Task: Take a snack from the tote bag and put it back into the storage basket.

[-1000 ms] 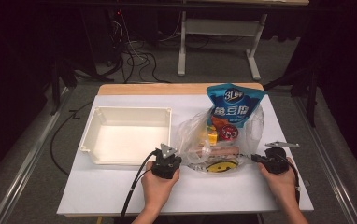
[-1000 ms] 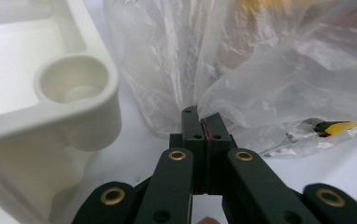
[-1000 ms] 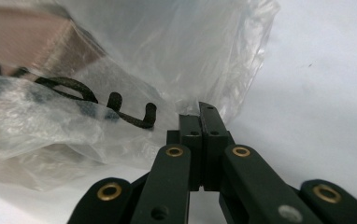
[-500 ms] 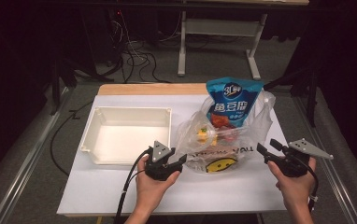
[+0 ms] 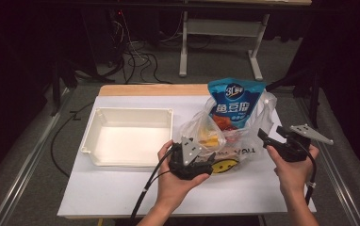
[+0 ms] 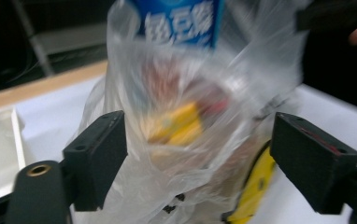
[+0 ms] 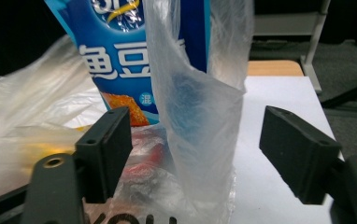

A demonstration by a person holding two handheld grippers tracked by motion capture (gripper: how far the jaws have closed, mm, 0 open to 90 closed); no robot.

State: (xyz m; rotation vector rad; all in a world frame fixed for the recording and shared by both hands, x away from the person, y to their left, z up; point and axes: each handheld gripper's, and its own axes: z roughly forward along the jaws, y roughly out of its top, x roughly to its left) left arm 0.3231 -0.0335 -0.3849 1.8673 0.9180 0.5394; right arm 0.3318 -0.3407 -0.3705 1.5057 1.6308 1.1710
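Both tools gape, nothing gripped. Left tool [image 5: 205, 165] and right tool [image 5: 271, 135] are set flanking the plastic bag [image 5: 234, 136], likely to catch its handles; blue snack packet [image 5: 234, 101] props it upright.

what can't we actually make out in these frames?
- Contents of the plastic bag: in the left gripper view, motion blur and film leave only yellow and red shapes.
- Blue snack pouch: top cut off by the frame edge in the right gripper view; its lower part is hidden behind the bag.
- Black print low on the bag: cut off by the bottom edge there.
- White bin: mostly out of frame in the left gripper view.
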